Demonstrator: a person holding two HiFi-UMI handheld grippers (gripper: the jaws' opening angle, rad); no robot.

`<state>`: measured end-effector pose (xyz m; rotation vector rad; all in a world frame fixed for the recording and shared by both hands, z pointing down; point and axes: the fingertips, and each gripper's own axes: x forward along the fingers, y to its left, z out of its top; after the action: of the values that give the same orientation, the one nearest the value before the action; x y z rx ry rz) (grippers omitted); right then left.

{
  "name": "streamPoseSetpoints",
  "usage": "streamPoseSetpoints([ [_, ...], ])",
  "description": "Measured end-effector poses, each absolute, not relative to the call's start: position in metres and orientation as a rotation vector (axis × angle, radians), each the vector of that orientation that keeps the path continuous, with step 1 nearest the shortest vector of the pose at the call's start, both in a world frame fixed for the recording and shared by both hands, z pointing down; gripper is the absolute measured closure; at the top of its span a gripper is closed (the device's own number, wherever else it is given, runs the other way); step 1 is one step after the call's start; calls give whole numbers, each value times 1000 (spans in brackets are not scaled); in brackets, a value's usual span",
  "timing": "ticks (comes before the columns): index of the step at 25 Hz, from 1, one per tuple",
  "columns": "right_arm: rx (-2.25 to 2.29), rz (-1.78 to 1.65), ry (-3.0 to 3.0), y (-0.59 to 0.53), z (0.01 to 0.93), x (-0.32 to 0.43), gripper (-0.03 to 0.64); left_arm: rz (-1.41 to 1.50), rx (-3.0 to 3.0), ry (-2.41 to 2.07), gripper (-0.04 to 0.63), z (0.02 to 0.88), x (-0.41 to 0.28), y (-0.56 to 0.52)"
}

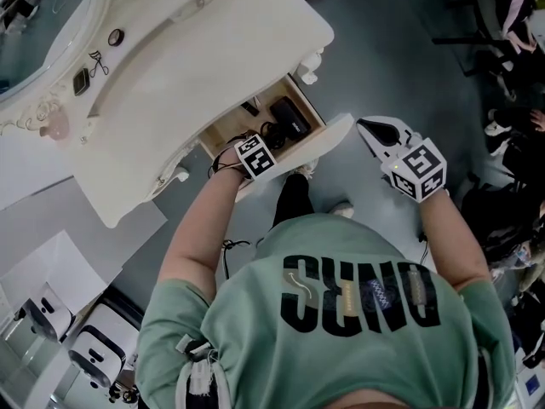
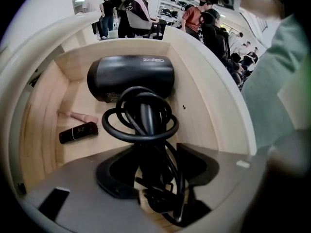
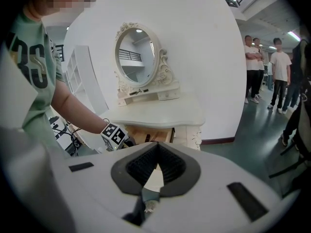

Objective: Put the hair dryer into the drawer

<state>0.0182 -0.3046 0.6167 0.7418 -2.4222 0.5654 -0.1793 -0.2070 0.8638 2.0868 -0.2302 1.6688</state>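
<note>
The black hair dryer [image 2: 131,76] lies inside the open wooden drawer [image 2: 194,106] of the white vanity, its body toward the back. Its coiled black cord [image 2: 141,123] is piled over the handle. My left gripper [image 2: 150,171] points steeply down into the drawer, open, with the handle and cord loose between its jaws. In the head view the dryer [image 1: 289,118] shows just past the left gripper [image 1: 266,140]. My right gripper [image 1: 368,128] hovers off the right end of the drawer front [image 1: 328,139], shut and empty; in its own view its tips [image 3: 156,147] meet.
A black tube [image 2: 77,132] and a pink stick [image 2: 80,116] lie at the drawer's left side. The vanity top [image 1: 213,49] carries an oval mirror [image 1: 34,24] and small items [image 1: 81,79]. People stand on the right [image 3: 262,67]. White equipment [image 1: 94,348] sits at the lower left.
</note>
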Motion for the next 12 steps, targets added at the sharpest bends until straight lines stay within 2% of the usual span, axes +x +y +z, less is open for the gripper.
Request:
streamPoseSetpoints([
  [6,777,571,-2432,-303,607,24,623,1538,2115,-287,318,840,-181,-215],
  [12,857,564,-2452,-299,586,41,623,1381,2201,-493,314,776,-188,-248],
])
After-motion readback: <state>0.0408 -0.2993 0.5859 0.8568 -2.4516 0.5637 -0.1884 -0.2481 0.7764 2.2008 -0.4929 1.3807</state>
